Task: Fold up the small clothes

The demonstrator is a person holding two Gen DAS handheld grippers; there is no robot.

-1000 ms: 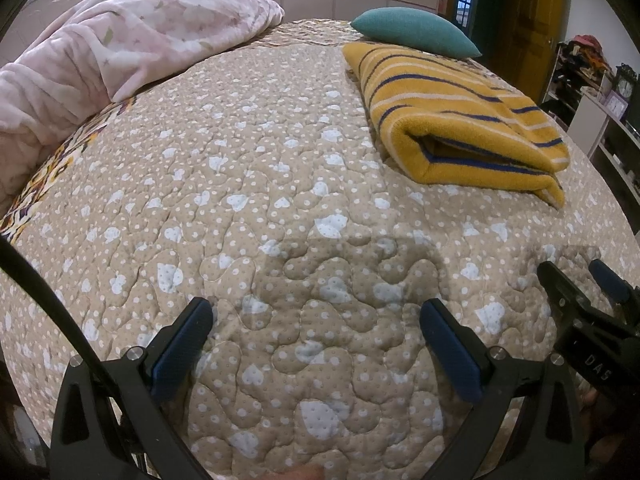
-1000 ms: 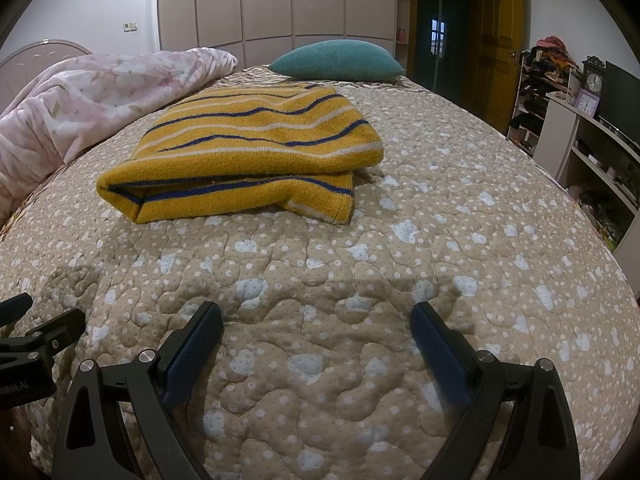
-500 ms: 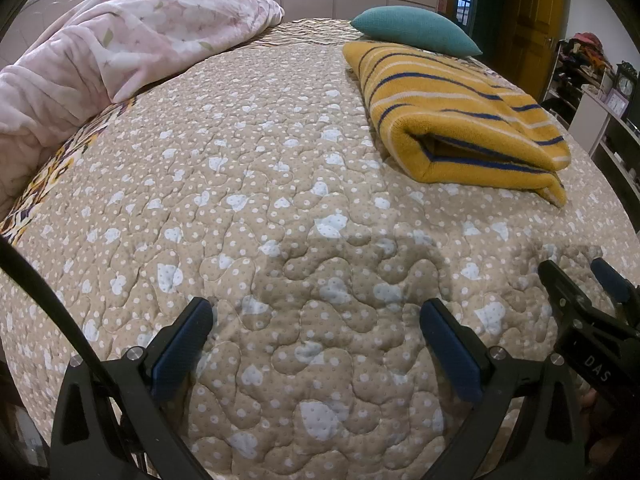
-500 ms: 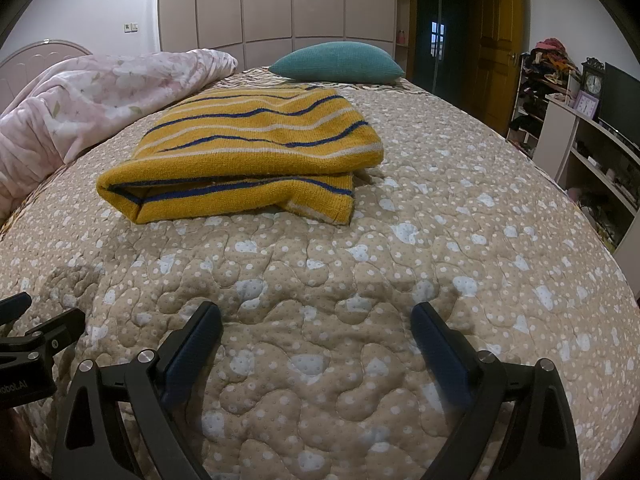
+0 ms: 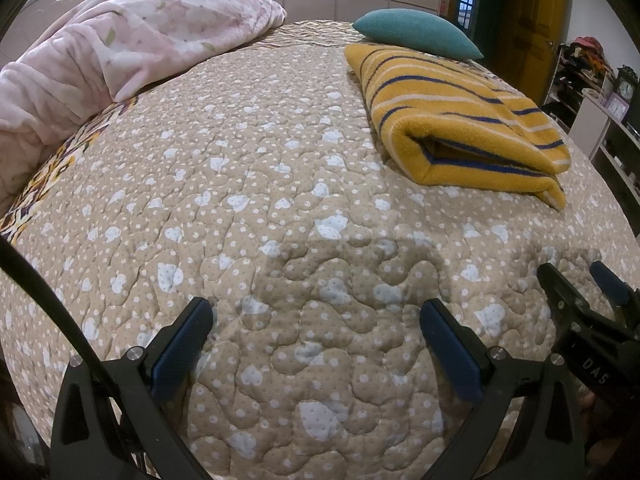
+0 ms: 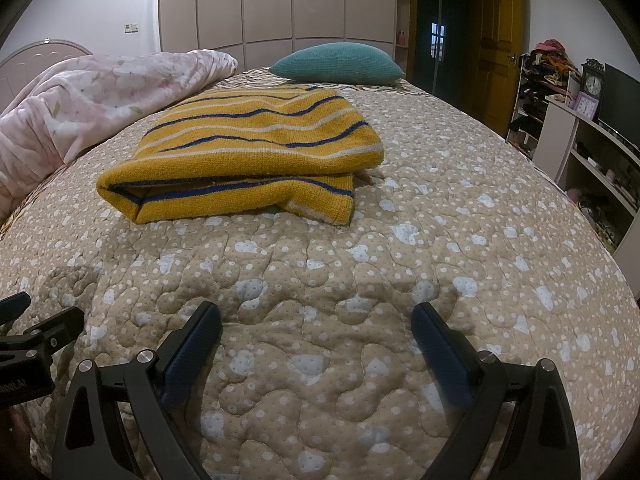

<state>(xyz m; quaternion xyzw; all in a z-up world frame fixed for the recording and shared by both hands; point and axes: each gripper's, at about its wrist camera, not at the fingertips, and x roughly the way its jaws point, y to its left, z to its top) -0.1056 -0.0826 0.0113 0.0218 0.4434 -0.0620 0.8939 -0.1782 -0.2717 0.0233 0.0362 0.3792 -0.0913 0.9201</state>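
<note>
The folded yellow striped sweater lies ahead of both spread, empty grippers, nearer the right gripper than the left gripper.

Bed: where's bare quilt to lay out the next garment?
Free: the quilt between the pink duvet and sweater, and the near strip before both grippers. From the right wrist, also right of the sweater. Crowded: far end, by the teal pillow.
</note>
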